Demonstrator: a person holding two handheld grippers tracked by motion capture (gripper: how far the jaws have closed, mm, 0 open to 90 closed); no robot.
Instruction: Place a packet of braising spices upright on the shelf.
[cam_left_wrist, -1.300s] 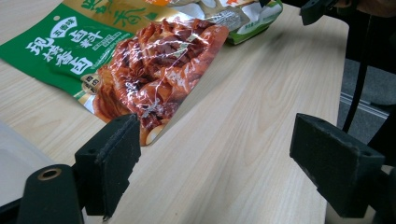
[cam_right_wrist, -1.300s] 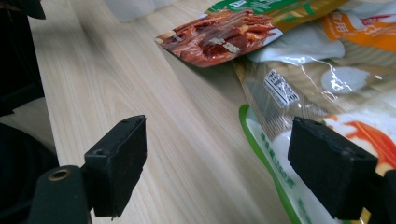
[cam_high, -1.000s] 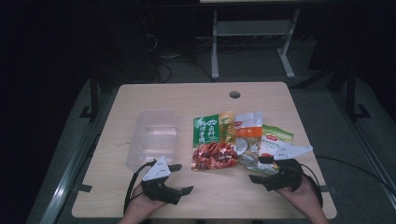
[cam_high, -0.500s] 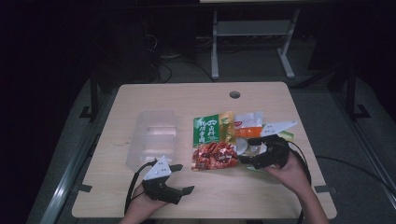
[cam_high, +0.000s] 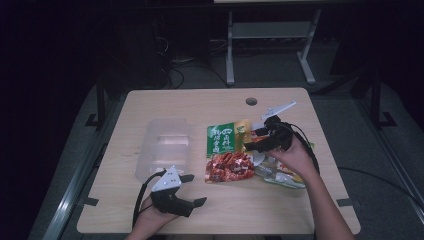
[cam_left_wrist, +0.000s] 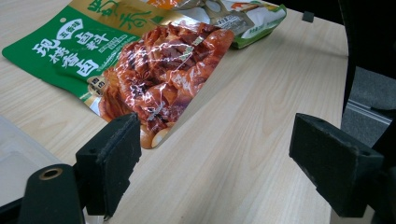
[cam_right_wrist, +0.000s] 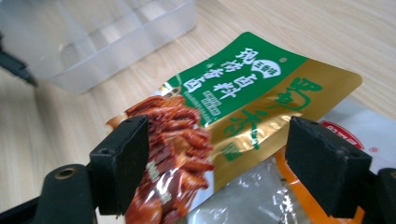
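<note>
Tabletop (cam_high: 300, 210): pale wood-grain board carrying everything.
Clear plastic tray (cam_high: 165, 145): left of centre, just left of the pouches.
Green, gold and red foil snack pouch (cam_high: 226, 152): flat at the middle, its right edge overlapping a pile of smaller packets (cam_high: 280, 172).
Right hand-held gripper (cam_high: 252, 140): jaws wide apart, held above the pouch's gold upper right part.
Left hand-held gripper (cam_high: 192, 190): jaws apart, resting at the near edge, close to the pouch's red corner, gripping nothing.
</note>
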